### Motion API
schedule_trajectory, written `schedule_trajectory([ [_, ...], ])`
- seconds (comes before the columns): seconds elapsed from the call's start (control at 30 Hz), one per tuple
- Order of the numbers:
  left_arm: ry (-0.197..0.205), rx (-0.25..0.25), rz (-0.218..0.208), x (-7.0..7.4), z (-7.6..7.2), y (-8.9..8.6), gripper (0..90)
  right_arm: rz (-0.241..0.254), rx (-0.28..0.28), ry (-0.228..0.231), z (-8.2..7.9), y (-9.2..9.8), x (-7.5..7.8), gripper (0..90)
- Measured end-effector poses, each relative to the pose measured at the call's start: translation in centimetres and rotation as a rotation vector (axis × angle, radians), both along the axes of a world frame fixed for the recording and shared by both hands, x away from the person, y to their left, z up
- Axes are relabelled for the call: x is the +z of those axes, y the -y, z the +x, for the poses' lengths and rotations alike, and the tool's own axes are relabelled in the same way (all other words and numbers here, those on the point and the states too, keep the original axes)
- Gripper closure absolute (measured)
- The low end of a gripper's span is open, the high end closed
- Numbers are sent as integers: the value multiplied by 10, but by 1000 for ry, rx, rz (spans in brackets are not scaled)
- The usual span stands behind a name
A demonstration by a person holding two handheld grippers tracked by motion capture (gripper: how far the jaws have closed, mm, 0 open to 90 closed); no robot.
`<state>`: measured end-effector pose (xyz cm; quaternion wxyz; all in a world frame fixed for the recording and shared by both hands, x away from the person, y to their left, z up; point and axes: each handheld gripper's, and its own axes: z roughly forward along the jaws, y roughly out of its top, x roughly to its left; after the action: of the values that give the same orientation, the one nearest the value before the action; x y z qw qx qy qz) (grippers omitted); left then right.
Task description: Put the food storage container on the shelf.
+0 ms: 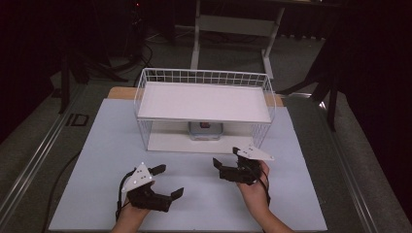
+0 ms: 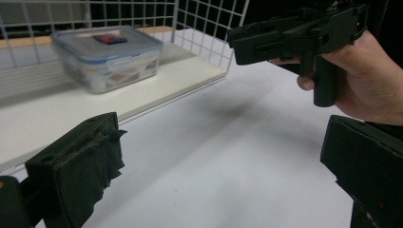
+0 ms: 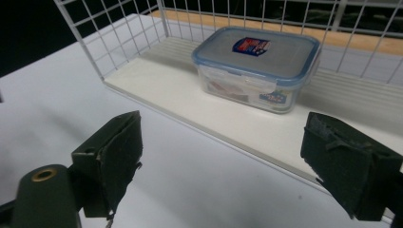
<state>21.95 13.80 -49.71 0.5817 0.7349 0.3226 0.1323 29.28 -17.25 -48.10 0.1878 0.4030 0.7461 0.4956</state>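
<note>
A clear food container with a blue-rimmed lid stands on the lower shelf of a white wire rack, under its upper shelf. In the right gripper view the container is ahead of the open right gripper, apart from it, with nothing between the jaws. That gripper hovers just in front of the rack. My left gripper is nearer the table's front edge, open and empty. In the left gripper view its jaws stand wide; the container is at upper left and the right gripper at upper right.
The rack stands at the back middle of a white table board. A white table frame is on the floor behind it. Black cables and dark stands lie at the far left. Bare board spreads left and right of the hands.
</note>
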Motion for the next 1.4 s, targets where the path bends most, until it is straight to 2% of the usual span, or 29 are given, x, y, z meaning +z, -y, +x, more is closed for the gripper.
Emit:
schedule_trajectory([
  [0.03,8,0,-2,0,0,1,9,2,23,25,-5,4,3,145],
  [0.07,14,-5,-1,1,-1,2,9,2,23,25,-5,4,3,145],
  [0.13,16,-23,-3,2,-1,4,9,6,76,51,-10,8,7,146],
  [0.2,16,-36,2,3,-2,5,9,29,102,59,-16,13,9,149],
  [0.23,16,-36,-1,4,-2,5,9,30,111,47,-20,17,10,149],
  [0.4,7,-44,-8,3,-2,4,8,30,123,45,-32,29,11,148],
  [0.57,6,-37,-10,3,-1,2,9,-4,127,55,-39,38,8,148],
  [0.7,6,-37,-11,2,-1,2,9,-6,118,37,-42,42,1,148],
  [0.83,5,-35,-9,1,-1,0,9,-17,120,38,-42,47,-2,147],
  [1.0,9,-25,-12,1,-1,-2,9,-22,112,78,-37,56,-5,147],
  [1.1,12,-19,-11,1,0,-4,9,-23,131,74,-31,60,-10,146],
  [1.2,11,-10,0,-2,0,-5,9,-70,148,81,-21,62,-17,148],
  [1.4,-2,-2,2,-5,2,-7,9,-55,139,57,-16,64,-20,148],
])
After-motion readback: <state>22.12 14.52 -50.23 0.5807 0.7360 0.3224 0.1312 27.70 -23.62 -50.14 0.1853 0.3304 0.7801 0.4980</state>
